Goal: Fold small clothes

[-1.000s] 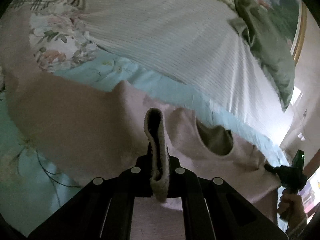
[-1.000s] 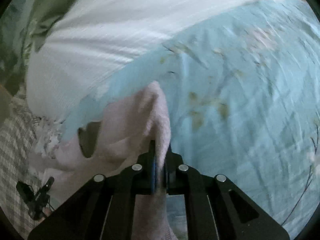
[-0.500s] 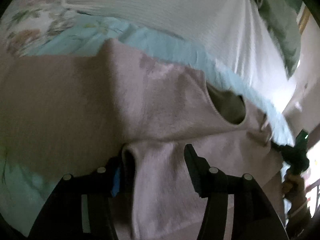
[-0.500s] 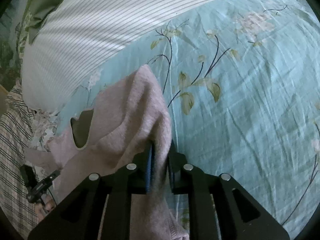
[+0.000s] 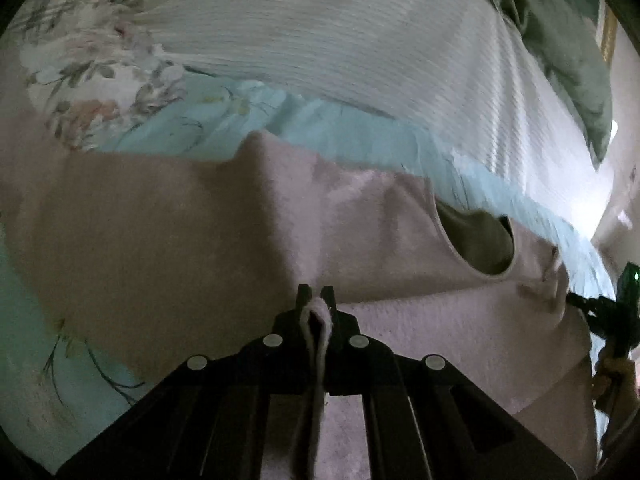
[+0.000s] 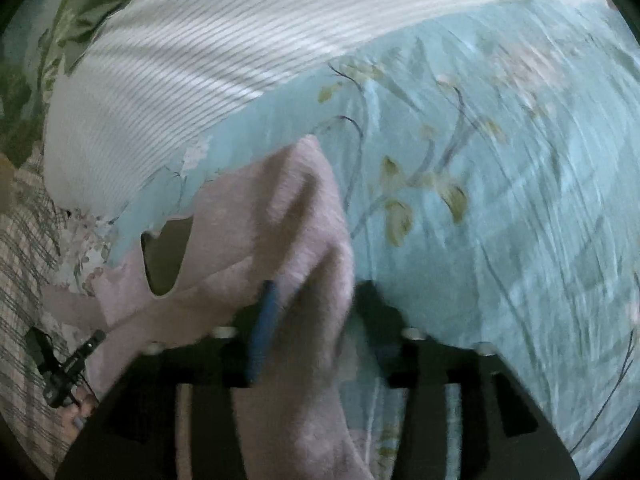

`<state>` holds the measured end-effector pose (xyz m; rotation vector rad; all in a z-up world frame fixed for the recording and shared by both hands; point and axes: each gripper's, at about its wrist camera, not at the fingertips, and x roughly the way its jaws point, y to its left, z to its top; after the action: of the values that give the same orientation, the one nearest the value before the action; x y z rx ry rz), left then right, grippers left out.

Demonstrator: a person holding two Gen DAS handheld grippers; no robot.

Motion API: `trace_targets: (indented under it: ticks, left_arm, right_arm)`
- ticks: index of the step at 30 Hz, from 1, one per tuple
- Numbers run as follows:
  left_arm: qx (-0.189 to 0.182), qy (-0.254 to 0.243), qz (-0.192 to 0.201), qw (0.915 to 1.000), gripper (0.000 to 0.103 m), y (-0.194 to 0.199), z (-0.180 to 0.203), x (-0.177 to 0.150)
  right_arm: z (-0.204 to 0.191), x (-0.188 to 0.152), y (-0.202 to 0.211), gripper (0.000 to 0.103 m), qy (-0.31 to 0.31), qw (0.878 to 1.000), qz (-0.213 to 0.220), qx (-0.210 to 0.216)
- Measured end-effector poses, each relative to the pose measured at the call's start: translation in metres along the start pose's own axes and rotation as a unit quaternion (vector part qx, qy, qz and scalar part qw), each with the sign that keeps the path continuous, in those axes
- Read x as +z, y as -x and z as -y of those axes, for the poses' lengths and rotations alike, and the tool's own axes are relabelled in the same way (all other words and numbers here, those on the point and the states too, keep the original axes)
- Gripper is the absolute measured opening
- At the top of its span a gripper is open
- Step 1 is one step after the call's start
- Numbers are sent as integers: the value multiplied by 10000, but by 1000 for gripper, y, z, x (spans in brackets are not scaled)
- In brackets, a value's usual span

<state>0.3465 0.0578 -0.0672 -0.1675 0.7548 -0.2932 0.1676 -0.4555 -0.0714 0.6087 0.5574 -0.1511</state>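
Since 0.5 s ago: left hand-held gripper (image 5: 316, 298) went from spread apart to clamped on a fold of the pink garment (image 5: 200, 232); right hand-held gripper (image 6: 312, 300) went from clamped to spread apart. Right view was motion-blurred.

Left view: fingers pinched a narrow looped edge of the garment at lower centre, the edge running back between the fingers toward the camera. The garment filled the middle band of the frame, lying across the bed sheet (image 5: 340, 128), its armhole-like opening (image 5: 480, 244) at centre right. White ribbed blanket (image 5: 340, 40) sat across the top, floral pillow (image 5: 80, 64) upper left, green pillow (image 5: 560, 40) upper right. The right gripper showed small at the right edge, at the garment's far corner.

Right view: jaws stood wide, with a ridge of the garment (image 6: 280, 240) lying between them; whether either finger touched it, cannot tell from the blur. Blue pad (image 6: 264, 328) visible on the left finger. Teal floral bed sheet (image 6: 480, 200) filled the right half, white blanket (image 6: 240, 40) the top, plaid cloth (image 6: 24, 260) the left edge. The left gripper (image 6: 94, 340) sat lower left.
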Motion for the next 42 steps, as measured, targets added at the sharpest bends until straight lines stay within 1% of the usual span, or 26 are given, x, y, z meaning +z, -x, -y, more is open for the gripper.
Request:
trace_targets:
  ticks: [1, 3, 4, 5, 6, 9, 11, 13, 14, 15, 16, 18, 20, 21, 22, 24, 25, 26, 29, 31, 32, 33, 34, 35, 37, 42]
  left_arm:
    - [-12, 51, 50, 10000, 3, 1, 1, 1]
    - [31, 101, 100, 9999, 3, 1, 2, 0]
    - [54, 81, 110, 9999, 3, 1, 5, -1]
    - [30, 63, 86, 9999, 2, -1, 8, 0]
    - [19, 51, 95, 9999, 2, 1, 10, 0]
    - [-246, -47, 380, 9990, 2, 20, 22, 7]
    - [-367, -221, 610, 9972, 3, 29, 32, 9]
    - [-159, -413, 526, 9976, 3, 22, 40, 10]
    - [-53, -399, 339, 9986, 3, 11, 38, 10]
    - [-44, -314, 183, 9993, 3, 2, 34, 8]
    - [-38, -237, 74, 9997, 3, -4, 30, 6]
    - [-17, -118, -144, 9998, 3, -14, 22, 0]
    - [-3, -120, -212, 9997, 3, -17, 20, -5]
    - [-7, -126, -238, 9996, 3, -19, 20, -7]
    - [-8, -137, -262, 9996, 3, -20, 21, -8]
    - [44, -187, -308, 9993, 3, -22, 24, -8]
    - [88, -209, -307, 9993, 3, -22, 25, -9]
    - [125, -224, -307, 9992, 4, -22, 25, -8]
    - [175, -196, -325, 9991, 7, -14, 19, -9]
    - [219, -188, -297, 9991, 10, -5, 12, -10]
    - [241, -149, -249, 9993, 14, 2, 7, -10]
    - [279, -79, -196, 9994, 18, 10, -1, -10]
    - [327, 6, -131, 9994, 29, 17, -10, -9]
    - [360, 79, -73, 9993, 39, 23, -17, -8]
    - [497, 356, 63, 9981, 50, 37, -39, -7]
    - [830, 1062, 238, 9906, 69, 59, -98, 2]
  right_arm:
    - [-5, 3, -1, 68, 111, 9999, 37, -15]
    - [-11, 7, -7, 68, 234, 9997, 31, -38]
    - [-13, 9, -11, 33, 292, 9996, -24, -59]
    - [-14, 11, -14, 10, 333, 9994, -66, -100]
    - [-12, 14, -16, 10, 303, 9994, -104, -135]
    - [3, 21, 3, 9, -63, 9993, 365, 29]
    - [12, 18, 3, 9, -215, 9988, 445, -47]
    - [17, 14, -9, 9, -240, 9992, 284, -156]
    - [22, 13, -12, 9, -328, 9990, 254, -143]
    - [24, 13, -10, 10, -423, 9987, 273, -126]
    - [23, 13, -4, 16, -449, 9981, 336, -254]
    - [10, 12, 13, 19, -258, 9955, 612, -675]
    - [-12, 11, 27, 20, 153, 9949, 821, -563]
    - [-26, 10, 25, 29, 432, 9955, 715, -453]
    - [-40, 9, 15, 39, 783, 9952, 419, -416]
    - [-51, 9, -10, 41, 1078, 9934, -88, -379]
    - [-48, 11, -24, 39, 1039, 9934, -255, -415]
    - [-38, 18, -33, 36, 889, 9943, -238, -529]
    - [-10, 36, -22, 35, 210, 9976, 346, -566]
    - [-7, 40, -2, 43, -125, 9946, 704, -754]
    - [-9, 38, 6, 47, -140, 9945, 785, -677]
    - [-13, 33, 14, 57, -96, 9956, 807, -472]
    - [-21, 25, 22, 63, 27, 9967, 760, -266]
    - [-26, 18, 26, 64, 104, 9971, 731, -205]
    - [-41, -5, 39, 65, 314, 9974, 643, 75]
    - [-68, -57, 45, 67, 450, 9975, 208, 504]
